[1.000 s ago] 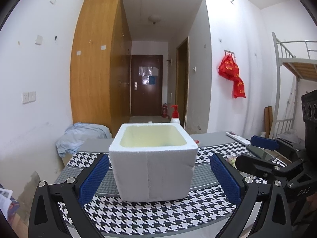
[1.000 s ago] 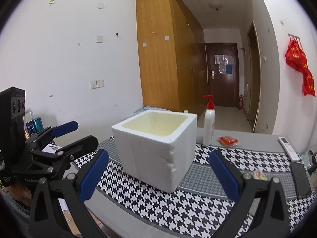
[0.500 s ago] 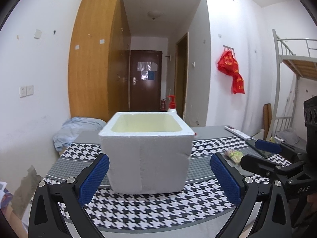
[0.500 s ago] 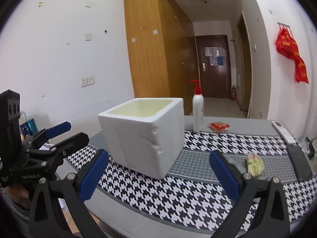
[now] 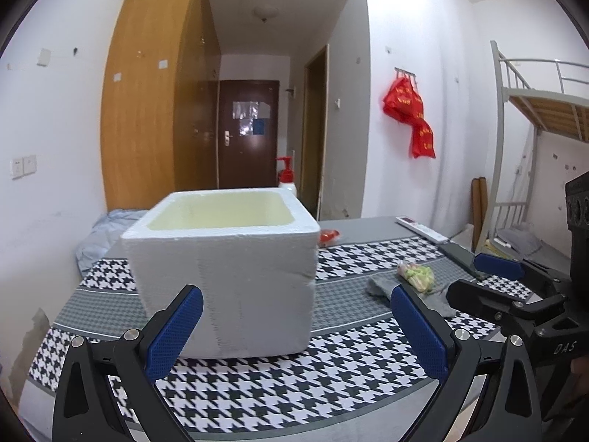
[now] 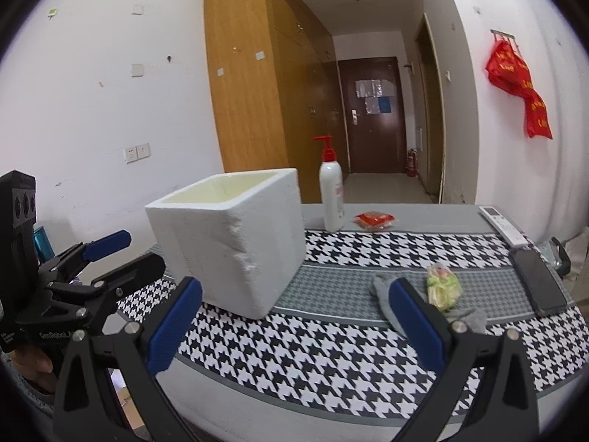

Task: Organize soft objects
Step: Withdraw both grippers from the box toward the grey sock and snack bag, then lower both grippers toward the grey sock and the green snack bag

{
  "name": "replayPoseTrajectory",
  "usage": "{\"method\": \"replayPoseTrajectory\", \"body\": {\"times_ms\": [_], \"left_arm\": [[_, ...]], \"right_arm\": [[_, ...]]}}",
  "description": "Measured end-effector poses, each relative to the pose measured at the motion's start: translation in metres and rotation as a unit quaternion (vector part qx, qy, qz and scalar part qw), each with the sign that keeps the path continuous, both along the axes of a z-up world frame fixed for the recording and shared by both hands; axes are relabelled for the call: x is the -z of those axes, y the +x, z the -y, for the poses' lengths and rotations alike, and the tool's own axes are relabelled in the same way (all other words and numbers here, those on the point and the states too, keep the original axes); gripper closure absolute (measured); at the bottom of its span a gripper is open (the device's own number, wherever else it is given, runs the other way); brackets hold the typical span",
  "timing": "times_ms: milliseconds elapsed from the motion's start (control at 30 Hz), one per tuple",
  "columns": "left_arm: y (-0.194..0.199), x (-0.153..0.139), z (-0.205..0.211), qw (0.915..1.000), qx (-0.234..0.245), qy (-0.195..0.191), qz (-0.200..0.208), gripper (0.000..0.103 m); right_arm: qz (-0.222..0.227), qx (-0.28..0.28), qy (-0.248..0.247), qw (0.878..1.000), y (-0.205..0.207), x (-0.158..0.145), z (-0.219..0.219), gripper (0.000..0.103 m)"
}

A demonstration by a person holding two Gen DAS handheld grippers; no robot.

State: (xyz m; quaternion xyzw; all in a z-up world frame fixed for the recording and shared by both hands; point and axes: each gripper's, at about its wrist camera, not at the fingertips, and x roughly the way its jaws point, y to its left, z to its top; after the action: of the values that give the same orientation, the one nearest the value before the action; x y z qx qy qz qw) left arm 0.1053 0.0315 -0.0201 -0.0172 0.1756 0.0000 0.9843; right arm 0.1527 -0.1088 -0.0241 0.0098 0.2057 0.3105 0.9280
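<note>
A white foam box (image 5: 224, 258) (image 6: 235, 243) stands open-topped on the houndstooth cloth. Right of it a grey cloth (image 6: 386, 300) (image 5: 379, 287) lies flat, with a yellow-green wrapped bundle (image 6: 443, 289) (image 5: 416, 274) on it. A small red packet (image 6: 373, 219) (image 5: 327, 236) lies behind the box. My left gripper (image 5: 296, 335) hangs open in front of the box, holding nothing. My right gripper (image 6: 294, 326) is open too, between the box and the grey cloth, and appears in the left wrist view (image 5: 478, 283).
A pump bottle with a red top (image 6: 331, 199) stands behind the box. A white remote (image 6: 502, 225) and a dark phone (image 6: 537, 280) lie at the table's right edge. A bunk bed frame (image 5: 515, 147) stands right, and a blue cloth heap (image 5: 99, 232) lies left.
Both cameras have dropped lower and drawn back, so the box top now sits near eye level. The grey cloth and the yellow-green bundle have come into view at the right.
</note>
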Motion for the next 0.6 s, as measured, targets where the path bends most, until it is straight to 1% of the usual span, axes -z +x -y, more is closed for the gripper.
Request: {"method": "replayPoseTrajectory", "body": {"times_ms": [333, 600], "left_arm": [[0.025, 0.005, 0.022, 0.9991, 0.037, 0.005, -0.017, 0.001], [0.045, 0.010, 0.040, 0.9978, 0.055, 0.009, -0.035, 0.001]], "right_arm": [[-0.018, 0.036, -0.006, 0.999, 0.011, 0.010, 0.025, 0.000], [-0.033, 0.056, -0.005, 0.998, 0.026, 0.019, 0.046, 0.000]]}}
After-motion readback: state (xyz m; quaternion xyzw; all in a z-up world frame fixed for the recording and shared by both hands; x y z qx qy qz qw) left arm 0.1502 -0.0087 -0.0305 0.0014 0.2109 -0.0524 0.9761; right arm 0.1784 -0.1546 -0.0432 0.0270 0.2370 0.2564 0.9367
